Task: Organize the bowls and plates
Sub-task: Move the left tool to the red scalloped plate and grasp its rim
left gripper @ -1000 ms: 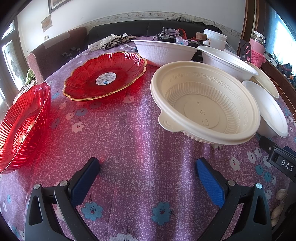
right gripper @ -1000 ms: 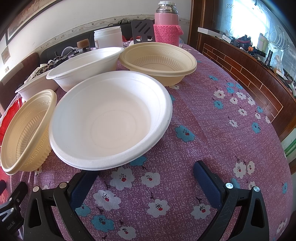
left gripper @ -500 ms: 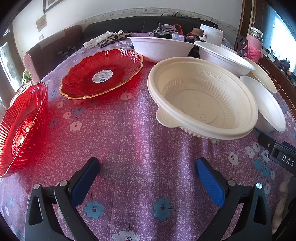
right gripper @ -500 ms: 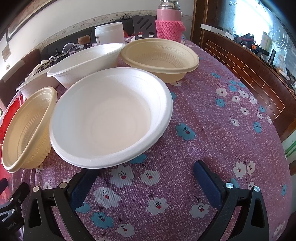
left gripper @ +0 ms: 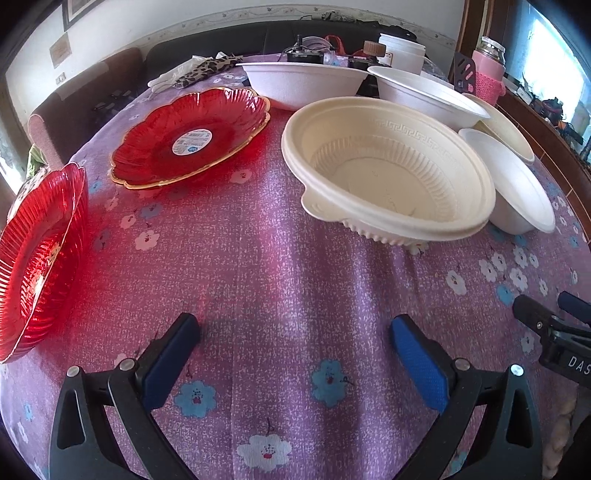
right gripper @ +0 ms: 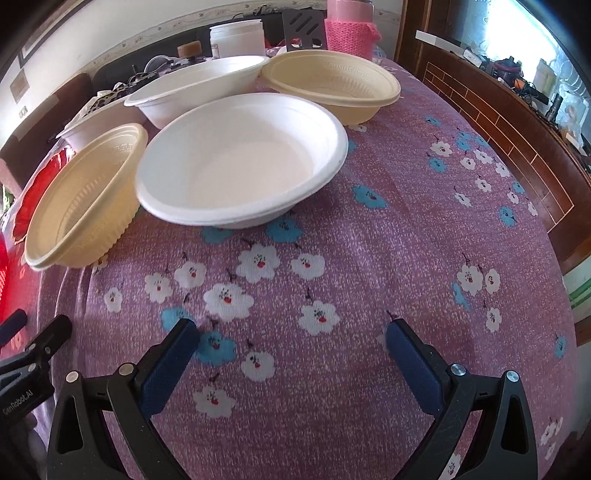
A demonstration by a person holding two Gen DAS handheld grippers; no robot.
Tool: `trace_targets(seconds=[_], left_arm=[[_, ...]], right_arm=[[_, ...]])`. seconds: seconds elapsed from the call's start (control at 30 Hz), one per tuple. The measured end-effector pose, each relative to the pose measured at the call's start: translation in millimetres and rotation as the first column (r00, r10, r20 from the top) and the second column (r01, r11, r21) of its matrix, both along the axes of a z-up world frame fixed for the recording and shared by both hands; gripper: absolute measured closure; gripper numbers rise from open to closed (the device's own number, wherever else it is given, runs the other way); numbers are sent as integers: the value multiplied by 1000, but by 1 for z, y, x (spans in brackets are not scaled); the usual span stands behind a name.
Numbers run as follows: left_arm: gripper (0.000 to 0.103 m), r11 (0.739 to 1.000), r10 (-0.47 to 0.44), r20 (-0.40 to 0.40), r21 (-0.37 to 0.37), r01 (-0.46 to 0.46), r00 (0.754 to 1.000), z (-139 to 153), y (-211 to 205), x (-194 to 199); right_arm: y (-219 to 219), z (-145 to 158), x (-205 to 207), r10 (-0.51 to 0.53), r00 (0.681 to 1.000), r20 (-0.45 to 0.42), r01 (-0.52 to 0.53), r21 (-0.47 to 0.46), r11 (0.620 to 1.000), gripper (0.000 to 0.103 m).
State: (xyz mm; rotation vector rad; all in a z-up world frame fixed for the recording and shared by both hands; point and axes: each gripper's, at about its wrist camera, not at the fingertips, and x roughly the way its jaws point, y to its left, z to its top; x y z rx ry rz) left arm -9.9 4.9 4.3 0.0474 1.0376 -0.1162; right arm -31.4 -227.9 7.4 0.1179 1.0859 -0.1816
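The left gripper (left gripper: 295,334) hangs over the flowered purple tablecloth (left gripper: 266,266) of the table with its blue-padded jaws spread wide and nothing between them. Ahead of them and a little toward the right jaw stands a cream ribbed bowl (left gripper: 388,173), apart from the jaws, its tab handle facing them. Beyond the left jaw lies a red scalloped plate (left gripper: 192,136) with a round sticker in its middle, and far out to the left of that jaw a second red dish (left gripper: 40,254) stands at the table edge. Behind the cream bowl are two white bowls in a row (left gripper: 303,79) (left gripper: 424,94). The right gripper (right gripper: 291,330) also has its jaws wide and empty above the cloth. Straight ahead of them, slightly toward the left jaw, sits a white bowl (right gripper: 243,162), clear of the pads; the cream ribbed bowl (right gripper: 85,199) is just beside it on the left, and another cream bowl (right gripper: 332,81) stands farther back, next to a pink knitted flask (right gripper: 351,33)
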Motion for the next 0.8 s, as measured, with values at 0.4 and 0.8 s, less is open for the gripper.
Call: trace_targets(seconds=[0.4,0.8], left_arm=[[1,985,-40,38,-165,45,998,46,46,-36],[1,986,97,147,-151,-75,984,115,119,-7]], right_arm=[[7,-2,-33,121,991,61,-120,-14,993,1],[18,68,-48,190,954,230,-219,110,969,7]])
